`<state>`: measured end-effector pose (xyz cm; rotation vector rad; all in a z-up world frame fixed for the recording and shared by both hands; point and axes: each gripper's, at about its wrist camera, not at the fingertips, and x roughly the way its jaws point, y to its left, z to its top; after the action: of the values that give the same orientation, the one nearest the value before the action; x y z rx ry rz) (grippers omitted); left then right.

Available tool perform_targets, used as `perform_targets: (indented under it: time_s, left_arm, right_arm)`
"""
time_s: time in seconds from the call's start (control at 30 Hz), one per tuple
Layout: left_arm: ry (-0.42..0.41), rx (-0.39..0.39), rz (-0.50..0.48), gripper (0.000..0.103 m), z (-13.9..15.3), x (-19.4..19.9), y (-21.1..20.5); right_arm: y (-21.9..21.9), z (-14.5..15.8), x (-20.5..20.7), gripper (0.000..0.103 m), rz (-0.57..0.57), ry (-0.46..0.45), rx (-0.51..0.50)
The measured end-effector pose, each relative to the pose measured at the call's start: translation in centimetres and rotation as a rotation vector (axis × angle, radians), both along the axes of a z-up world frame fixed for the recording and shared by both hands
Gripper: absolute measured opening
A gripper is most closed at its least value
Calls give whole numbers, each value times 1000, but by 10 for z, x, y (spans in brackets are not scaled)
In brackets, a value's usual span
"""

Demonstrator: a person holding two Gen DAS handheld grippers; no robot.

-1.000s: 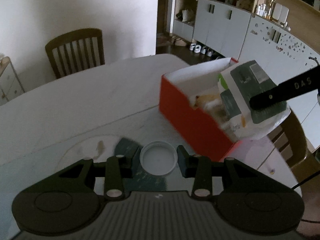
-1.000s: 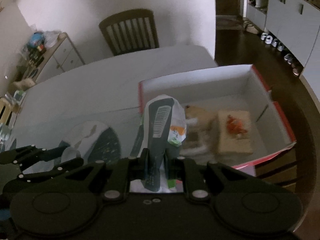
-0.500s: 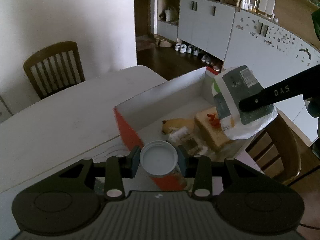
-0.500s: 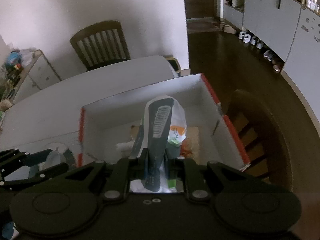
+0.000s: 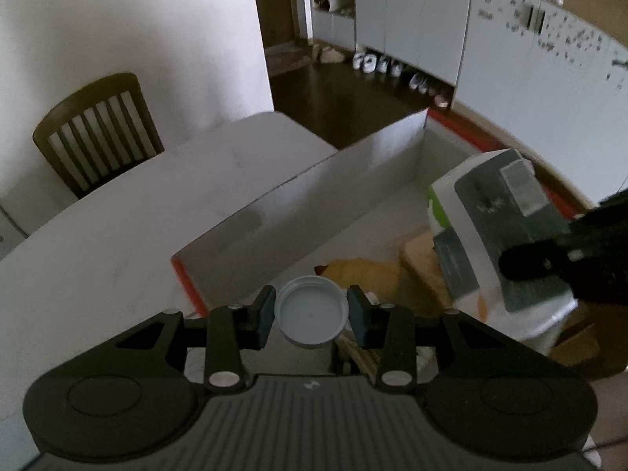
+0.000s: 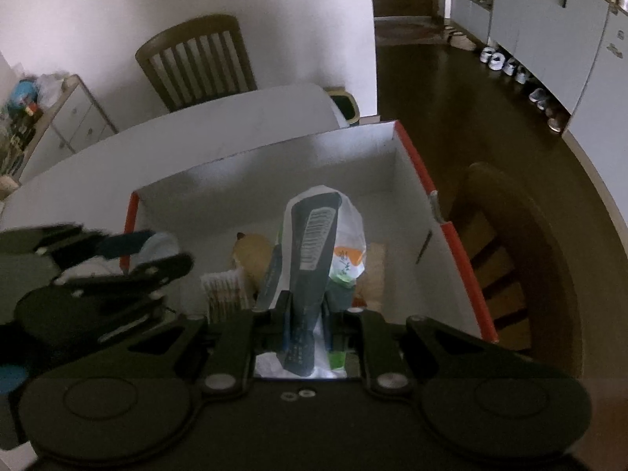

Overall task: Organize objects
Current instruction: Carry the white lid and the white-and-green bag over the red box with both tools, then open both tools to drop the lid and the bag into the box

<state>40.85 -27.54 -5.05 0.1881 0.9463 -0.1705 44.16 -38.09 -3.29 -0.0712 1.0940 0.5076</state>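
left gripper (image 5: 312, 316) clamping white jar lid (image 5: 312, 320) between pads, hovering over near corner of red box (image 6: 416, 165) | right gripper (image 6: 308, 316) pinching gray-white packet (image 6: 318, 243), hanging above box interior

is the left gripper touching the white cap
Touching. In the left wrist view the left gripper has its jaws pressed against both sides of the white cap, with no gap, holding it above the red box.

Right claw (image 5: 549, 263) motion-blurred, cut by frame edge in left view. Left claw (image 6: 129, 259) blurred in right view. Box (image 6: 353, 157) contents half hidden behind packet (image 6: 314, 243); packet print unreadable.
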Motion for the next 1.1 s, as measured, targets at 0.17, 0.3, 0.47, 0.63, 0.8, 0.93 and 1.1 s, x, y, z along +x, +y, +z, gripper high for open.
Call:
perform_targets:
  time_s: [0.17,0.3,0.47,0.63,0.8,0.93,1.1]
  left_arm:
    - [37,26,3,38,-16,15,-10]
    - [58,37,10,38,-26,18,-11]
    - [77,34,16,38,-35,18,-8]
    - [65,77,-18,38,-39,19,-10]
    - [59,77,-36,44,-40,13,-12]
    - [37,59,-31,63,-37,6,-10]
    - [25,36,-20,64,-32,-2,-6]
  right_arm:
    - [8,-14,3,15,16,19,-28]
    - [11,-24,2,15,29,33,-37]
    - [13,-33,1,16,38,38,-48]
    - [13,-37,2,16,36,32,-53]
    - [15,-37,1,18,38,20,-60]
    - [13,-37,0,22,35,19,-59]
    - [11,-37,-2,32,23,7,-72]
